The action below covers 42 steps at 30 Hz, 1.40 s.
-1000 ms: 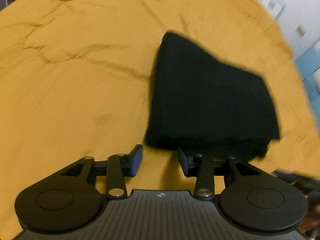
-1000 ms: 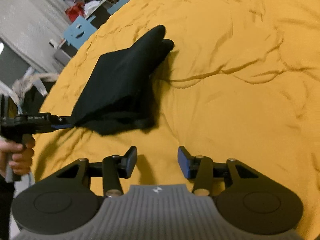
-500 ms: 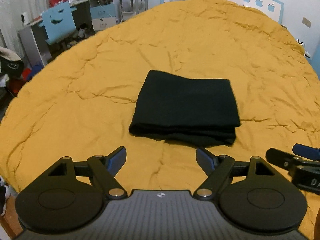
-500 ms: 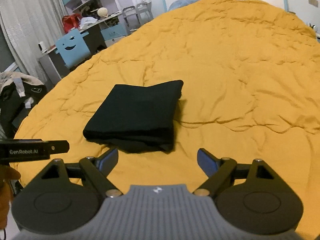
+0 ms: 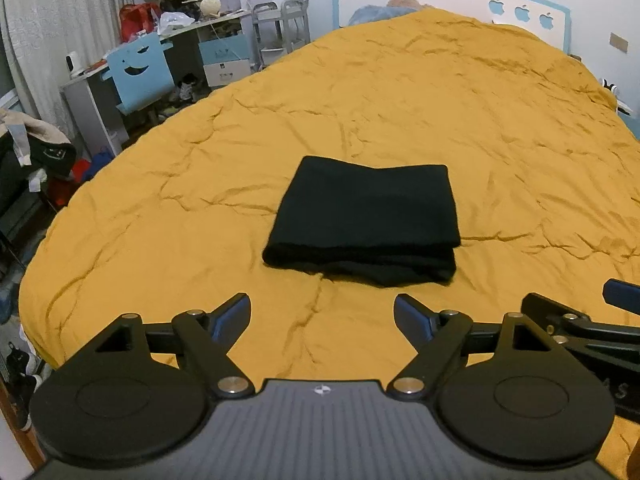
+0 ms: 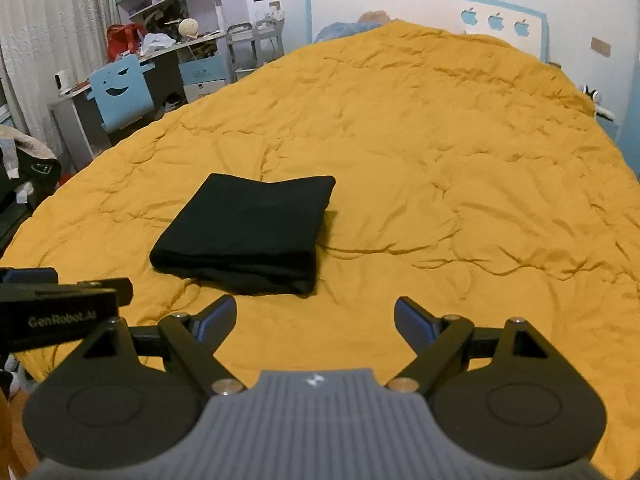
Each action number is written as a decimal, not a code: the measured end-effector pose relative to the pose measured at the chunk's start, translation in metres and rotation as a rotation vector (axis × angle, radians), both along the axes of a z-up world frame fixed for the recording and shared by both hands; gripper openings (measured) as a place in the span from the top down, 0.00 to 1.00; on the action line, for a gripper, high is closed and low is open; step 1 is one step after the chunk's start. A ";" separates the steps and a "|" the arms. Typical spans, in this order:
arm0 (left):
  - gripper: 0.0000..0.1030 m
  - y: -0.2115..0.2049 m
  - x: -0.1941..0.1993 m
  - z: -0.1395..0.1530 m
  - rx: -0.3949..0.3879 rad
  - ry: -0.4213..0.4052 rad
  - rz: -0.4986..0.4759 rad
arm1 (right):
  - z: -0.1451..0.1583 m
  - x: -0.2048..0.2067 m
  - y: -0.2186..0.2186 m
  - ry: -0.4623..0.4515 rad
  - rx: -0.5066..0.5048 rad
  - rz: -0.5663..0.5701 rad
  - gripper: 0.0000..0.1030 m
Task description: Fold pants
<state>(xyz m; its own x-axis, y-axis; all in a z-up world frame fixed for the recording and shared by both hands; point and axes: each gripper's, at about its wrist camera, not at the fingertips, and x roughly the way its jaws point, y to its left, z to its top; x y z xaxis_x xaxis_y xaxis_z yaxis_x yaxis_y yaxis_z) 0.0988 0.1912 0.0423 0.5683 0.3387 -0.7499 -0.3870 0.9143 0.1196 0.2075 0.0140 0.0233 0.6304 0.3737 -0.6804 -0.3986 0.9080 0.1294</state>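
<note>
The black pants (image 5: 366,216) lie folded into a neat rectangle on the yellow bedspread (image 5: 400,100); they also show in the right wrist view (image 6: 248,232). My left gripper (image 5: 322,316) is open and empty, held back from the near edge of the pants. My right gripper (image 6: 314,318) is open and empty, to the right of the pants and clear of them. The right gripper's side shows at the left wrist view's right edge (image 5: 580,320). The left gripper's body shows at the right wrist view's left edge (image 6: 60,308).
The bedspread (image 6: 440,140) covers a large bed with a blue and white headboard (image 5: 500,4) at the far end. A desk with a blue smiley chair (image 5: 138,70), shelves and clutter stand to the left of the bed. Clothes hang at the far left (image 5: 28,148).
Both grippers have pulled back and up from the pants and opened wider. The pants, lifted at one edge a second ago, now lie flat and folded.
</note>
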 end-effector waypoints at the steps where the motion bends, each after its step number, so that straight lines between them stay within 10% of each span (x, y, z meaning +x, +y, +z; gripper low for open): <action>1: 0.08 -0.002 0.000 -0.001 -0.006 0.002 -0.001 | 0.000 -0.002 0.000 0.002 0.001 -0.002 0.20; 42: 0.08 -0.018 -0.005 -0.003 -0.007 0.007 -0.006 | 0.001 -0.011 -0.013 0.025 0.015 -0.038 0.20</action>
